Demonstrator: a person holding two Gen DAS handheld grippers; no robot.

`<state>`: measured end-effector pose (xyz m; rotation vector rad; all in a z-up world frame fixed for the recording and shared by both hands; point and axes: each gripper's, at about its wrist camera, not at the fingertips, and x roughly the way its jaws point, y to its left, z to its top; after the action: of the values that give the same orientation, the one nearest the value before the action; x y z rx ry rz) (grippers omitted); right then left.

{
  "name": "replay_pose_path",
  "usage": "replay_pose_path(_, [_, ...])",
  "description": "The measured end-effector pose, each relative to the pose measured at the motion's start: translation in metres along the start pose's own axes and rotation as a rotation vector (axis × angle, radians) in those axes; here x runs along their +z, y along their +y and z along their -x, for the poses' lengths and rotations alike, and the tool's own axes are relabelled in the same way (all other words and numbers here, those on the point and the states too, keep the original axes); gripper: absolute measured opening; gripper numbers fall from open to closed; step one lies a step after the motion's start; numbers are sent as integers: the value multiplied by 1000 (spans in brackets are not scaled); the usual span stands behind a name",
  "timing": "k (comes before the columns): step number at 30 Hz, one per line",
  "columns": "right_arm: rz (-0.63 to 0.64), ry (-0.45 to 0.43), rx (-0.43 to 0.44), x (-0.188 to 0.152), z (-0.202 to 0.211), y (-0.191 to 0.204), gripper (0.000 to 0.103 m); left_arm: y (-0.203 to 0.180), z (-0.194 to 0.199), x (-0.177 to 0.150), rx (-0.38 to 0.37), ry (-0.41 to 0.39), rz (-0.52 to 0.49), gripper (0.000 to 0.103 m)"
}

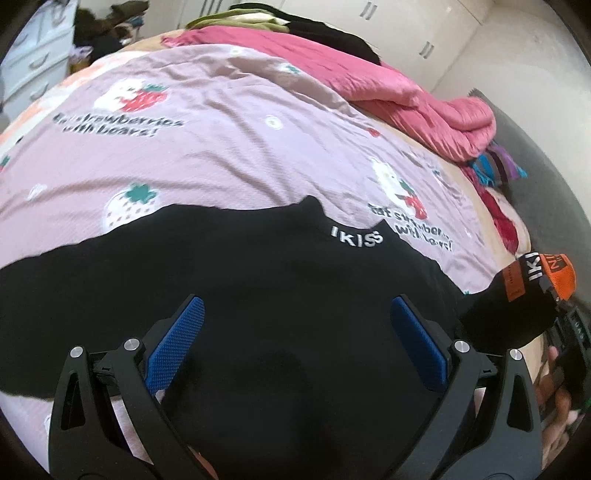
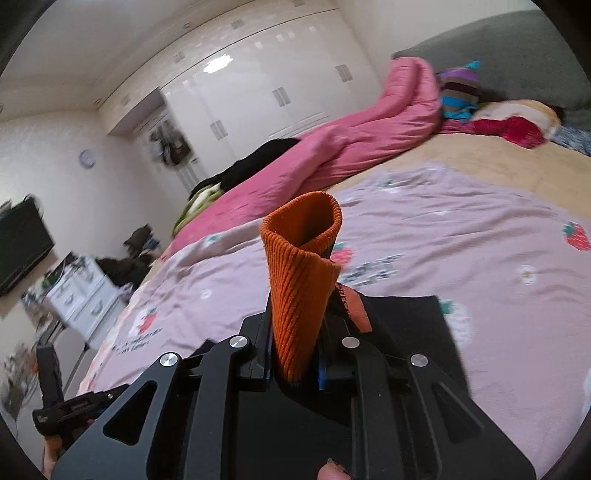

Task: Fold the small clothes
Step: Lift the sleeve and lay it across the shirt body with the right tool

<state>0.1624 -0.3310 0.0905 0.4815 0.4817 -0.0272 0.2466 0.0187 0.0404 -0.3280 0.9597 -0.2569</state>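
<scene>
A black garment [image 1: 258, 288] with white "IKISS" lettering lies spread on the pink strawberry-print sheet [image 1: 207, 162]. My left gripper [image 1: 297, 306] hovers just over its middle, open, with nothing between the blue pads [image 1: 181, 339]. One sleeve is lifted off to the right and ends in an orange ribbed cuff [image 1: 557, 277]. In the right wrist view my right gripper [image 2: 295, 343] is shut on that orange cuff [image 2: 299, 273], which stands up out of the jaws like a tube. The black garment [image 2: 406, 321] hangs below it.
A rumpled pink quilt [image 1: 417, 96] and dark clothes [image 1: 332, 33] lie along the far side of the bed. A striped knit item [image 2: 458, 92] and a red cloth [image 2: 513, 129] lie near the grey headboard [image 2: 517, 48]. White wardrobes [image 2: 240, 85], a dresser [image 2: 81, 295] and a dark screen [image 2: 22, 243] stand beyond the bed.
</scene>
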Motion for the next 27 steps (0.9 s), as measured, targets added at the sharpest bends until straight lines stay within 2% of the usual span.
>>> replay_pose_path(9, [106,82,63,-36,-40,78,16,41,21,8,-78,-16,129,95])
replay_pose_path(13, [149,134,93,-55,-60,108,15,66,26,11,-108,-20,217,95])
replay_pose_path(18, [163,203,136,-81,-81,135,15,86,31,14,-107,-36,260,95])
replay_pose_path(24, [170,277,178,-110,-98,162,18,107,28,7,-138,-32,324,95])
replay_pose_path(27, [176,310,197,-123,-102,169,24,113,27,3,-168,-44,350,95])
